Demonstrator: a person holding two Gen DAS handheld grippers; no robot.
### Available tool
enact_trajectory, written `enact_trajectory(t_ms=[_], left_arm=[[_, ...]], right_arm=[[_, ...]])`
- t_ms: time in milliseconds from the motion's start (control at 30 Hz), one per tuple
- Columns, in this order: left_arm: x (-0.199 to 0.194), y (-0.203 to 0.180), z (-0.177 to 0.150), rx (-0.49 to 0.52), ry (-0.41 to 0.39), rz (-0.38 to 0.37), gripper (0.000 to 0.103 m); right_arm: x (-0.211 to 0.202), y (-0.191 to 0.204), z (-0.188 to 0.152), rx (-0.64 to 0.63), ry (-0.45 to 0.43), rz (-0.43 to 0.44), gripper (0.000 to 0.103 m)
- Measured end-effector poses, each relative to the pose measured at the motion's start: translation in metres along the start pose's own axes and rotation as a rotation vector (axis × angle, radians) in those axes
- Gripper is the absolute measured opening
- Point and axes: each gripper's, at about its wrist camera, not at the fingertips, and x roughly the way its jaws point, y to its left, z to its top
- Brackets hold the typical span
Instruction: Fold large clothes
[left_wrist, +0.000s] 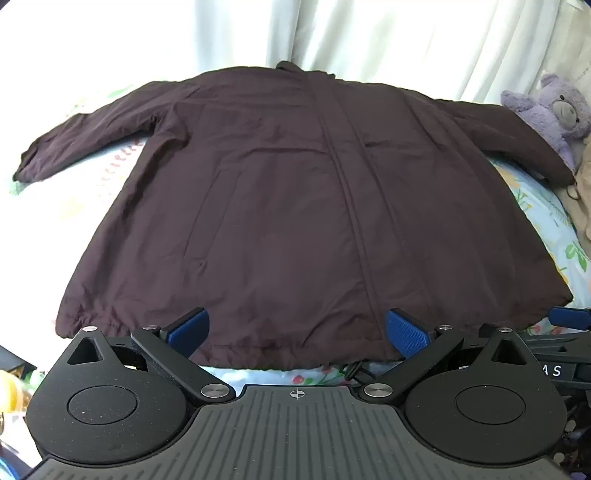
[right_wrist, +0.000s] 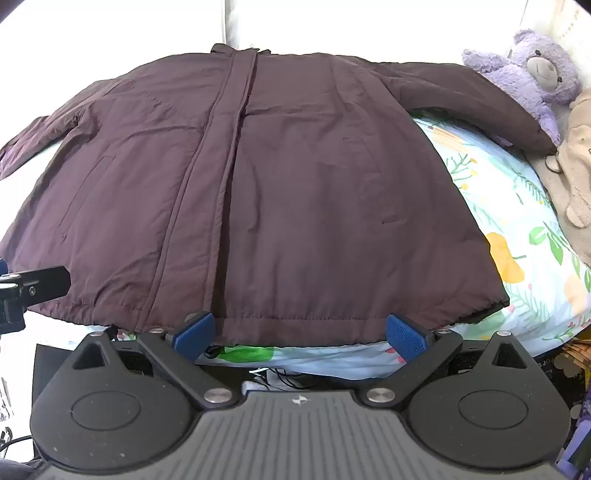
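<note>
Both grippers, left (left_wrist: 297, 332) and right (right_wrist: 299, 332), hung over the near hem with jaws spread wide, pinching nothing. Beyond them the dark jacket (left_wrist: 295, 192) lay flat on the floral bedsheet (right_wrist: 517, 240), sleeves outstretched, a purple teddy bear (right_wrist: 528, 70) near its right cuff.

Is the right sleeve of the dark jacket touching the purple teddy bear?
Touching. In the right wrist view the jacket's right sleeve runs up against the purple teddy bear, its cuff end lying on the bear's lower body with no floral bedsheet visible between them.
</note>
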Motion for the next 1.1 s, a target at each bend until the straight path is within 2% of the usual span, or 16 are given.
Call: enact_trajectory(t_ms=[1100], left_arm=[[-0.001,-0.002,0.003,0.029,-0.011,0.034,0.103]], right_arm=[[-0.001,-0.001,0.001,0.002,-0.017,0.0,0.099]])
